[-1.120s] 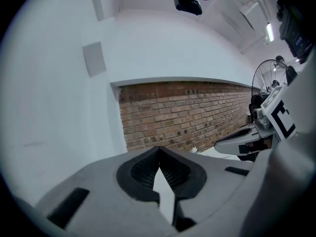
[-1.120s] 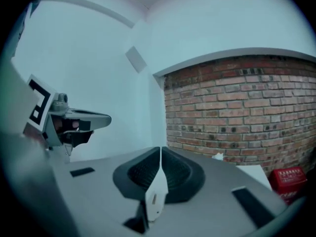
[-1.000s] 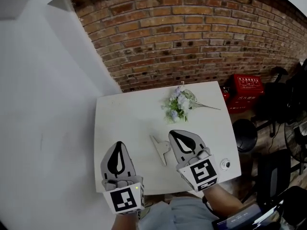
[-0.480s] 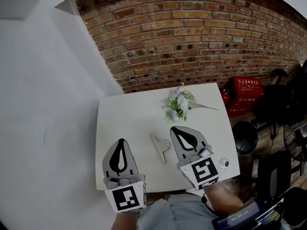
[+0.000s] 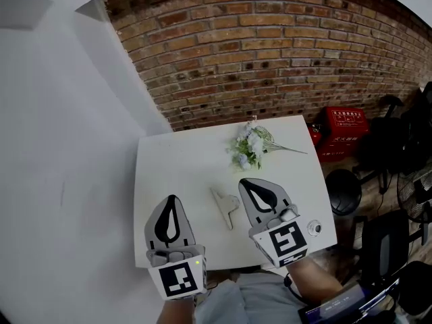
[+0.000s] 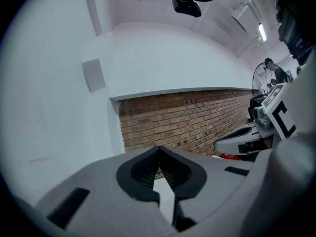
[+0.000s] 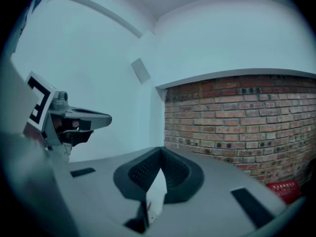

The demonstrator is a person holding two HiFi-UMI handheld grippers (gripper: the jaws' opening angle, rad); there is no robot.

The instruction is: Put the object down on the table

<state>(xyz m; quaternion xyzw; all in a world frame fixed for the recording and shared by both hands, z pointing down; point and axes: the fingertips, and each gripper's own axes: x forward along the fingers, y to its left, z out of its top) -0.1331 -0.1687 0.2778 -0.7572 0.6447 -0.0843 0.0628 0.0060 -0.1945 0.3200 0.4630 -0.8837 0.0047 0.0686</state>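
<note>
A flat grey clip-like piece [image 5: 226,206] lies on the white table [image 5: 175,167], just left of my right gripper [image 5: 244,182]. That gripper hovers over the table's front half with its jaws shut and nothing between them; the right gripper view shows the same closed jaws [image 7: 160,149]. My left gripper [image 5: 170,200] is held near the table's front left, also shut and empty, its jaws [image 6: 158,148] pointing level at the brick wall. Each gripper appears in the other's view: the right gripper [image 6: 247,135] and the left gripper [image 7: 74,120].
A bunch of pale flowers [image 5: 251,146] lies at the table's far side. A small round silver thing [image 5: 314,228] sits by the front right corner. A brick wall [image 5: 283,46] stands behind; a red box [image 5: 345,130], chairs and a fan crowd the floor at right.
My right gripper has lifted slightly and then kept still. The left gripper has stayed where it was, and both remain shut.
</note>
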